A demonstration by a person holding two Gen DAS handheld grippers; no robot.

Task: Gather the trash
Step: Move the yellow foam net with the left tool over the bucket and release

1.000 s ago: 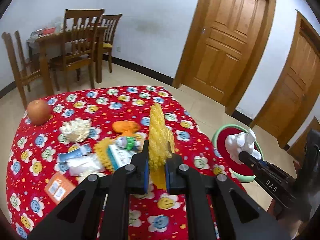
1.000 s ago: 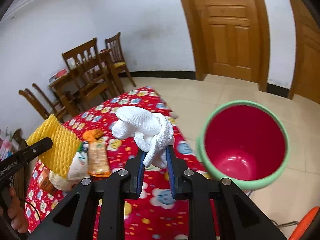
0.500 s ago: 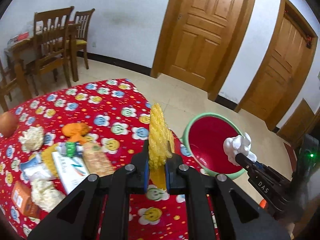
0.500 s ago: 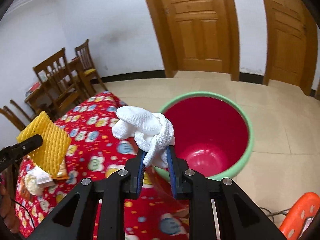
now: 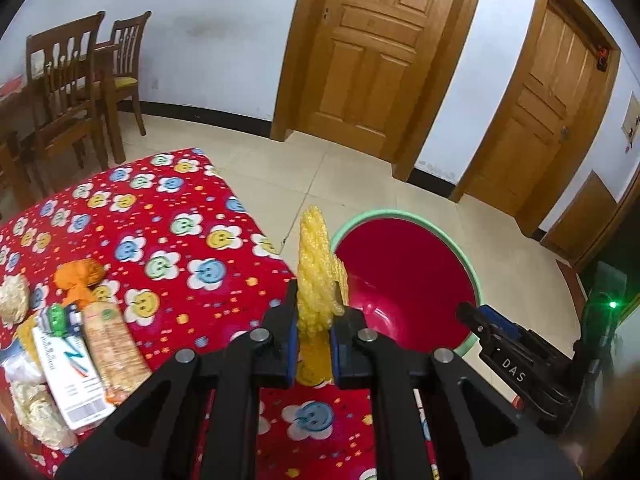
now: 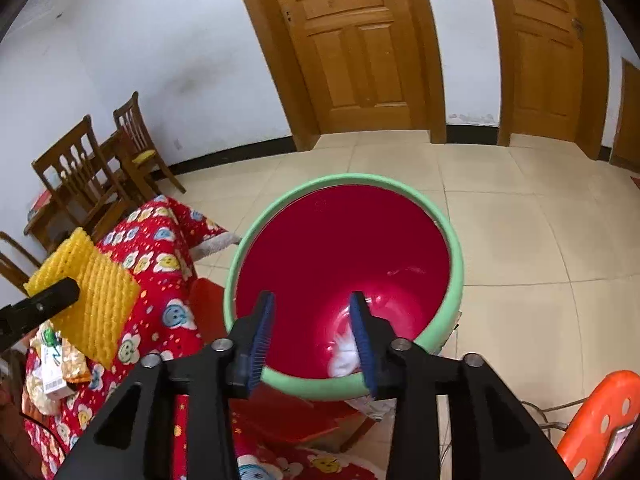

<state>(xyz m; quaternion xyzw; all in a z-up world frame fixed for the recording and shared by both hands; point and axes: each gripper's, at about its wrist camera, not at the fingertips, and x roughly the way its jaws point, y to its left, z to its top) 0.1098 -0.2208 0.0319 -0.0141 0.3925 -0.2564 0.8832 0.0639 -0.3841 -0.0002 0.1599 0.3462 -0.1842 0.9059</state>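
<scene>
Pretty even, soft indoor light, no harsh shadows. Heavy fisheye bending with dark corners. A glossy highlight inside the green-rimmed red plastic bin (image 6: 440, 216) just past the tongs; white lump there is motion-blurred.

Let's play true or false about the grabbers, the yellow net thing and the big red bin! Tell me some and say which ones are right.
1. The left gripper is holding the yellow foam net. True.
2. The right gripper is squeezing a white glove. False: its jaws are apart and hold nothing; a blurred white glove shows inside the bin, beside one finger.
3. The red bin has a green rim. True.
4. The bin stands on the flowered tablecloth. False: it stands on the tiled floor beside the table.
5. The two wooden doors are wide open. False: both doors are shut.
</scene>
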